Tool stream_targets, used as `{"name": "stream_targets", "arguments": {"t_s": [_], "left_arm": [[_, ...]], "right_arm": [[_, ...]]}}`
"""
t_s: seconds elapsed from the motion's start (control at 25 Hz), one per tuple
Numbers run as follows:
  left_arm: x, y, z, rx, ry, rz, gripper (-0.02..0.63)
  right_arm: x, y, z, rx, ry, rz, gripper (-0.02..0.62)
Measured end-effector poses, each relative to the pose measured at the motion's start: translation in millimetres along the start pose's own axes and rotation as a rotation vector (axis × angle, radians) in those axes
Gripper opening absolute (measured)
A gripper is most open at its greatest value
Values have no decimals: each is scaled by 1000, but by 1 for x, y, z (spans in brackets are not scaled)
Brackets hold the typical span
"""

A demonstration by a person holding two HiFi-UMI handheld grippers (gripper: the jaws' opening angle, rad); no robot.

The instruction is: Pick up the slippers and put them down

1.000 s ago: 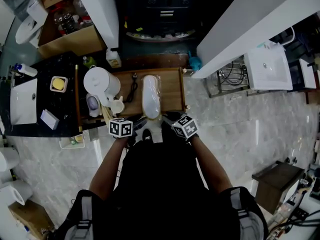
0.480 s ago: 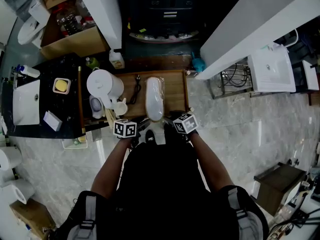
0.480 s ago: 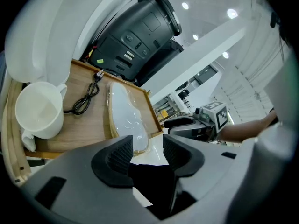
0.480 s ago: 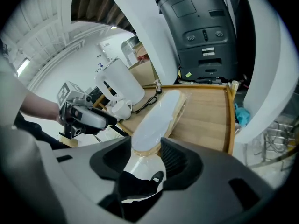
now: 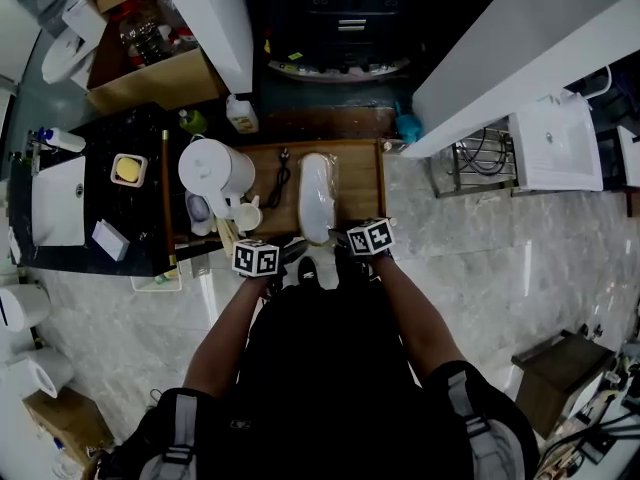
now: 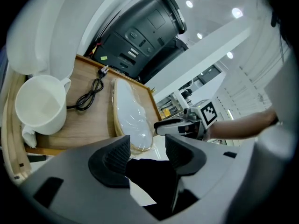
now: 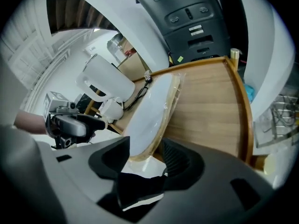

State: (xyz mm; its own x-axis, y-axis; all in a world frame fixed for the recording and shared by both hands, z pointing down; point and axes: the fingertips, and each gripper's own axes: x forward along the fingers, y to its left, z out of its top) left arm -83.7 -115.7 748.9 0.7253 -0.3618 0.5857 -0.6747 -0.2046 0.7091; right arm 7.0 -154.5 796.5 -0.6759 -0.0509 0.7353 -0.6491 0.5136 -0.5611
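Slippers point(image 5: 316, 196), plastic-wrapped pair, flat along wooden tray point(image 5: 362, 183), near end at tray's near edge; left gripper point(image 6: 147, 155) jaws just opened wide, nothing between; right gripper point(image 7: 145, 158) jaws also just opened, slipper end just ahead, pads clear; likely letting go so pair rests unaided.

No writing can be read

The black machine point(image 7: 187, 13) at the far side carries small pale labels point(image 7: 195, 30), too tiny to read; the left marker cube point(image 5: 256, 258) and right marker cube point(image 5: 370, 236) show only black-and-white square patterns.
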Motion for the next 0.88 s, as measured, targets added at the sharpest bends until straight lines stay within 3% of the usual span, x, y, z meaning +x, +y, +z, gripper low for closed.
{"name": "stream_targets", "arguments": {"t_s": [0.52,0.88], "left_arm": [[-30,-17,-1,-57,-73,-38,232],[-44,-3,-34,-116,-53,0,232]], "right_arm": [[35,-14,-2,100,101,78,207],[34,-17,1,148,84,74,121]]}}
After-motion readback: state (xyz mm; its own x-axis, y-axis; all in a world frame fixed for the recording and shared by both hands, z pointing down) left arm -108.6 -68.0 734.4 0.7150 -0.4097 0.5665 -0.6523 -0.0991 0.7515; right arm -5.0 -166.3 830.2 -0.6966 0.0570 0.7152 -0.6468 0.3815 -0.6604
